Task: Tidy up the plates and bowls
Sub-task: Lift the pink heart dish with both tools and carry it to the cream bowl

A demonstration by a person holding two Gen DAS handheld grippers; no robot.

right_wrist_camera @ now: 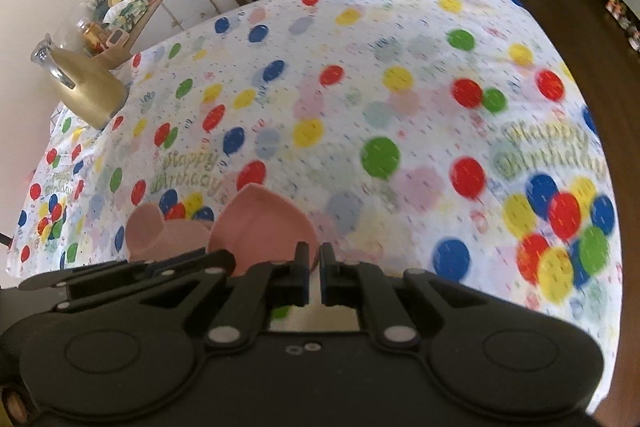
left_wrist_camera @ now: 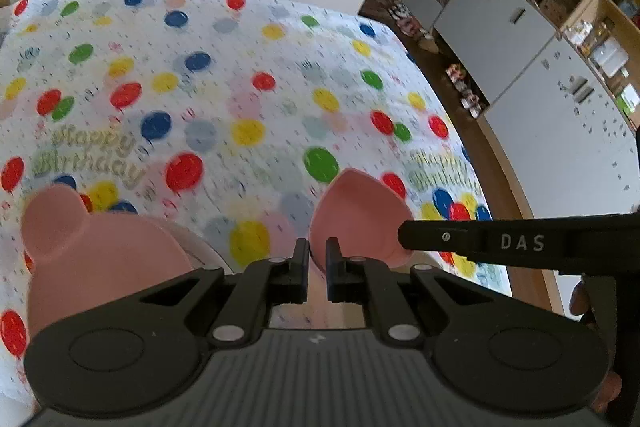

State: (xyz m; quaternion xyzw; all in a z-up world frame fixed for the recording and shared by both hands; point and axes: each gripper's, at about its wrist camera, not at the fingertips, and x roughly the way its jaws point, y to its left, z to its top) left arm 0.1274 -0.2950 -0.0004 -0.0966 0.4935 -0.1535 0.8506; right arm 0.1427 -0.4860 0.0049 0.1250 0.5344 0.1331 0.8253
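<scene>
Left wrist view: a pink plate (left_wrist_camera: 100,259) with round ears is seen at the near left edge of the table (left_wrist_camera: 240,75); whether it rests on the cloth or is lifted cannot be told. A pink bowl (left_wrist_camera: 356,219) is held tilted, rim up, just right of it. The left gripper (left_wrist_camera: 317,269) is nearly closed, only a narrow slit left between the jaws; the bowl's near rim is seen at that slit, so a pinch on the rim is judged likely, not certain. The right gripper (left_wrist_camera: 404,237) is seen side-on, its tip touching the bowl's right rim; its jaw gap is not readable here.

Right wrist view: the right gripper (right_wrist_camera: 314,273) is also almost closed, a thin gap only. The bowl (right_wrist_camera: 264,223) is seen just left of its fingertips; contact with the rim is hidden, so a grip cannot be confirmed. The plate (right_wrist_camera: 160,231) lies beyond, toward the near left corner. A gold jug (right_wrist_camera: 86,87) stands at the far left edge, well apart.

Step judged: the bowl is being set onto or beside the plate. Advice: the bowl is to be levelled before lowering, one rim grip kept firm while the other is eased, and release made only once the base is seated. Motion blur is present; slower travel is advised.
</scene>
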